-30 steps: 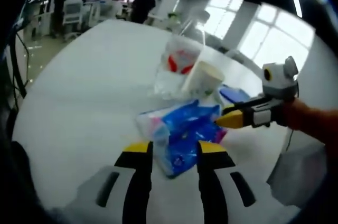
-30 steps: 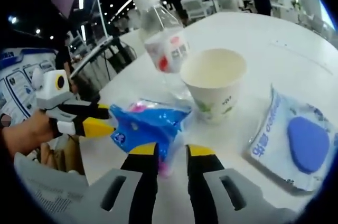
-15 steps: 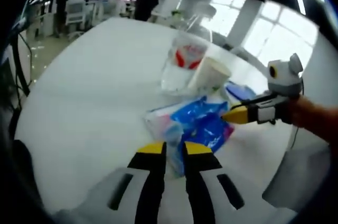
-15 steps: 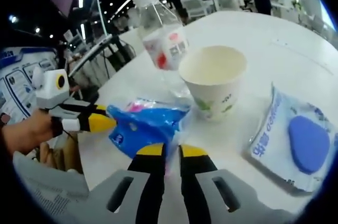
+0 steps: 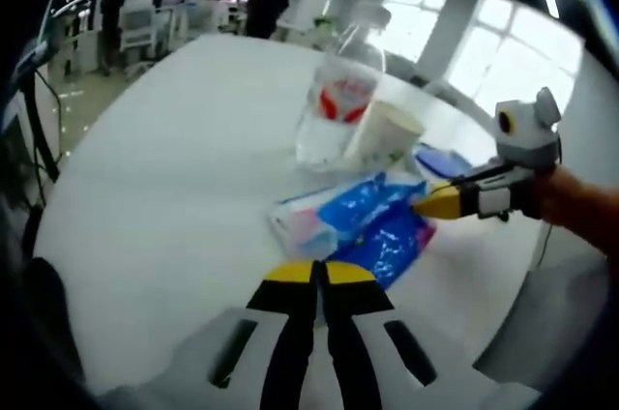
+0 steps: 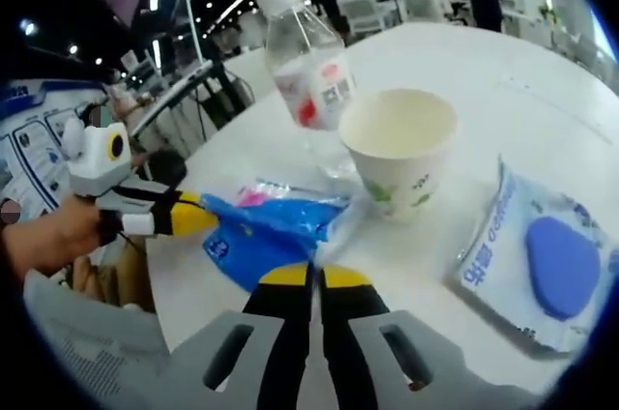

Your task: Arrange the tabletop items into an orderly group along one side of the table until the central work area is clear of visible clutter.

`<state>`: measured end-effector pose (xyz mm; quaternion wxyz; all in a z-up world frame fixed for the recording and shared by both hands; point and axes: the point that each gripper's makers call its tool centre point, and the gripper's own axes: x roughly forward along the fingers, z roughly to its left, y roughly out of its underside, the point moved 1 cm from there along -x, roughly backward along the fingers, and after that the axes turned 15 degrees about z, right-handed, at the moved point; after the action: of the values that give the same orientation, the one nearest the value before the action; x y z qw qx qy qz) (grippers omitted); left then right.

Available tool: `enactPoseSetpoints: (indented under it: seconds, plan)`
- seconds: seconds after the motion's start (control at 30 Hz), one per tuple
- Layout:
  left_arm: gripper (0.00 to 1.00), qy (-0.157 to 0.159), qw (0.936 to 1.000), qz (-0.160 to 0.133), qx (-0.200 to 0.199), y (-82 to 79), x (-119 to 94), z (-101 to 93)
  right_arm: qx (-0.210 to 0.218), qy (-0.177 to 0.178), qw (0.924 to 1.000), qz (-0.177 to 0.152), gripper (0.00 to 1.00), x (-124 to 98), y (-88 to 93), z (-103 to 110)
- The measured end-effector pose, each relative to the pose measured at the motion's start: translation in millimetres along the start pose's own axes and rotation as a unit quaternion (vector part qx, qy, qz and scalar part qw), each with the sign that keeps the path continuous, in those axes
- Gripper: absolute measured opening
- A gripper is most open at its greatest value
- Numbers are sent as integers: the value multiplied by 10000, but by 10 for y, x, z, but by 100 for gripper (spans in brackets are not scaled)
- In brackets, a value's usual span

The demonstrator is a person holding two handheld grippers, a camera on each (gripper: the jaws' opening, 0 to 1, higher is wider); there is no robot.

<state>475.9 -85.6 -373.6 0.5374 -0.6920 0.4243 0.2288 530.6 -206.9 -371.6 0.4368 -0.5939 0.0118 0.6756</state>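
Observation:
A crinkled blue plastic packet (image 5: pixel 363 226) with a pink and clear end lies on the white table (image 5: pixel 164 188), stretched between both grippers. My left gripper (image 5: pixel 317 271) is shut on its near edge. The right gripper (image 5: pixel 432 205) comes in from the right, pinching the packet's far end. In the right gripper view the same packet (image 6: pixel 259 231) runs from my right gripper (image 6: pixel 315 273), shut on its edge, to the left gripper (image 6: pixel 193 220) at its other end. Just behind stand a clear water bottle (image 6: pixel 309 67) with a red label and an empty paper cup (image 6: pixel 398 144).
A flat wipes pack (image 6: pixel 542 260) with a blue oval flap lies right of the cup. A person's hand (image 6: pixel 53 236) holds the left gripper. The table edge (image 6: pixel 179 144) runs close behind the left gripper, with chairs and stands beyond.
Both grippers' jaws were open around the packet and have since shut on its opposite ends. The packet is now pulled flatter between them.

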Motion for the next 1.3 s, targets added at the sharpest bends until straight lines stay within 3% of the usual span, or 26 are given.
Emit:
enactPoseSetpoints:
  seconds: [0.4, 0.63, 0.93, 1.3]
  plan:
    - [0, -5, 10000, -52, 66, -35, -188, -125, -181, -52, 9998, -84, 2, -182, 2, 104]
    - [0, 82, 9998, 42, 159, -13, -232, -300, -255, -34, 9997, -62, 2, -315, 114, 106]
    - [0, 341, 9982, 155, 468, -80, -160, -677, -129, 115, 9998, -100, 2, -585, 318, -85]
    - [0, 472, 9923, 341, 1089, -324, -22, -1090, 27, 413, 9989, -240, 2, -956, 436, -356]
